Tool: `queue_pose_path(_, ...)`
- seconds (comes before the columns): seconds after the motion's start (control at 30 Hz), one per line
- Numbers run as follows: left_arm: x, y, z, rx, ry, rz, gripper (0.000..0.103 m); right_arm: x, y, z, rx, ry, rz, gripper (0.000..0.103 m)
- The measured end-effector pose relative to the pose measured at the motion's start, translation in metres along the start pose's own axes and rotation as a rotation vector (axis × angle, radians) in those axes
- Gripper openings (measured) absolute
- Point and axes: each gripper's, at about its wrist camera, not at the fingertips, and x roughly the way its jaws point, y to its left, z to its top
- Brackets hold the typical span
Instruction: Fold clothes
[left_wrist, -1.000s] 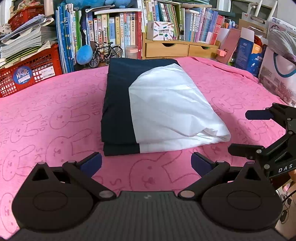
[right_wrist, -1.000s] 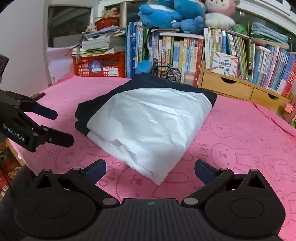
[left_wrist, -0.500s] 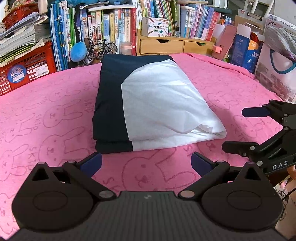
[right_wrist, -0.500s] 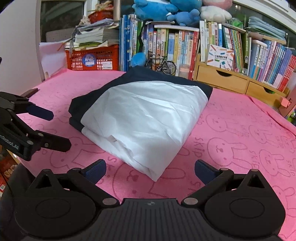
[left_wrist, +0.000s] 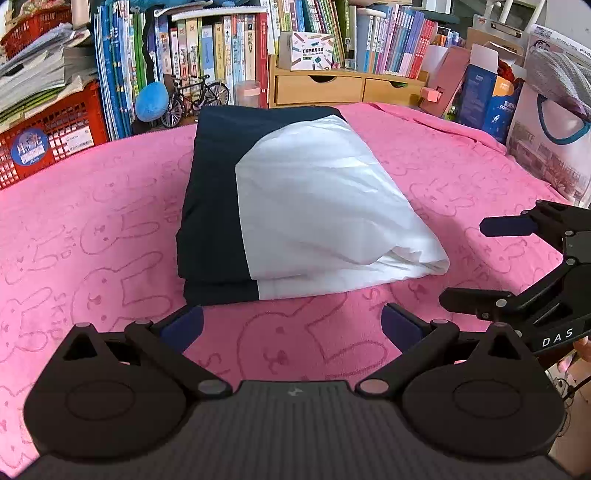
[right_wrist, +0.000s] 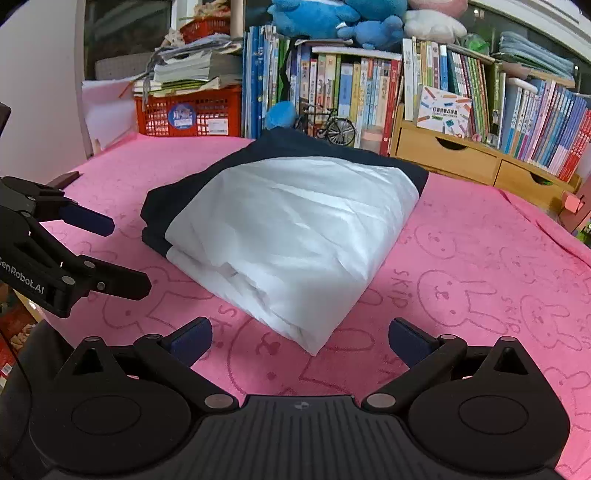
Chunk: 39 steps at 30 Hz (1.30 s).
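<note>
A folded navy-and-white garment (left_wrist: 295, 206) lies in a thick bundle in the middle of the pink rabbit-print cloth (left_wrist: 92, 229); the right wrist view shows the same garment (right_wrist: 288, 229) with its white corner pointing at the camera. My left gripper (left_wrist: 291, 325) is open just short of the bundle's near edge, holding nothing. My right gripper (right_wrist: 301, 339) is open too, empty, close to that white corner. Each gripper shows in the other's view: the right gripper (left_wrist: 487, 258) at the right, the left gripper (right_wrist: 110, 254) at the left.
Behind the cloth stand rows of books (right_wrist: 332, 85), a red basket (left_wrist: 44, 144) with papers, a small model bicycle (left_wrist: 195, 96), a wooden drawer unit (left_wrist: 351, 86) and boxes and a bag (left_wrist: 550, 140) at the right. Plush toys (right_wrist: 332, 18) sit on the books.
Both grippers have shifted a little closer to the folded garment, which sits larger in both views. The garment itself has not moved, and both grippers stay open.
</note>
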Motion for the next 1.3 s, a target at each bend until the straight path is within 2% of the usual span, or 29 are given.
queue_pose_path(0.13,0.008,0.003,-0.002,-0.022,0.032,-0.002,0.103,0.003,0.001,-0.001,-0.003,0.007,-0.001,0.103)
queue_pose_path(0.4,0.012,0.000,-0.007,-0.017,0.010,0.140,0.103,0.008,-0.001,-0.002,0.002,0.015,-0.003,0.103)
queue_pose_path(0.5,0.008,-0.002,-0.009,-0.010,-0.010,0.158,0.103,0.009,-0.001,-0.002,0.007,0.017,-0.003,0.103)
queue_pose_path(0.57,0.008,-0.001,-0.010,-0.030,-0.006,0.127,0.103,0.010,-0.001,-0.002,0.011,0.018,0.001,0.103)
queue_pose_path(0.73,0.014,0.015,-0.009,-0.151,0.048,-0.049,0.103,0.014,0.000,-0.002,0.014,0.025,0.002,0.103)
queue_pose_path(0.8,0.017,0.018,-0.010,-0.181,0.062,-0.075,0.103,0.014,0.001,-0.003,0.015,0.026,0.002,0.103)
queue_pose_path(1.07,0.020,0.014,-0.013,-0.176,0.059,-0.052,0.103,0.017,0.001,-0.004,0.025,0.029,0.008,0.103)
queue_pose_path(1.3,0.014,0.009,-0.009,-0.119,-0.006,0.005,0.103,0.018,0.000,-0.005,0.033,0.029,0.012,0.103)
